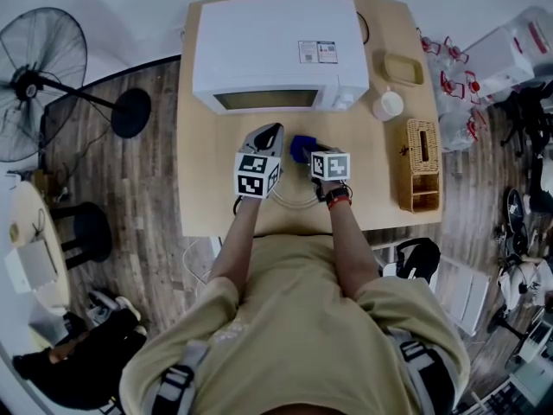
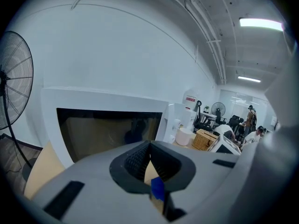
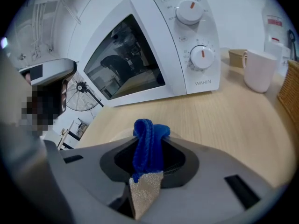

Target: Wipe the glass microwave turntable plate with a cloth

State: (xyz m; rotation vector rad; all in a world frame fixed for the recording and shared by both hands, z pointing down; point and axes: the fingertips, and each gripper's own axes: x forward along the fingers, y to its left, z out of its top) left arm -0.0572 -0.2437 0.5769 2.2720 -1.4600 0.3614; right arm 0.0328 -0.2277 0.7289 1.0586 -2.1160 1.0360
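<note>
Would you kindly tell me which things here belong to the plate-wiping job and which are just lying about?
For the job:
blue cloth, clamped in the right gripper; glass plate; left gripper, jaws together.

Lying about:
microwave; mug; wicker box; tray; fan.

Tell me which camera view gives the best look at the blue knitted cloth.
The right gripper view: the blue knitted cloth fills its centre, clamped in the right gripper. The head view shows only a small blue patch; the left gripper view, a blue sliver.
</note>
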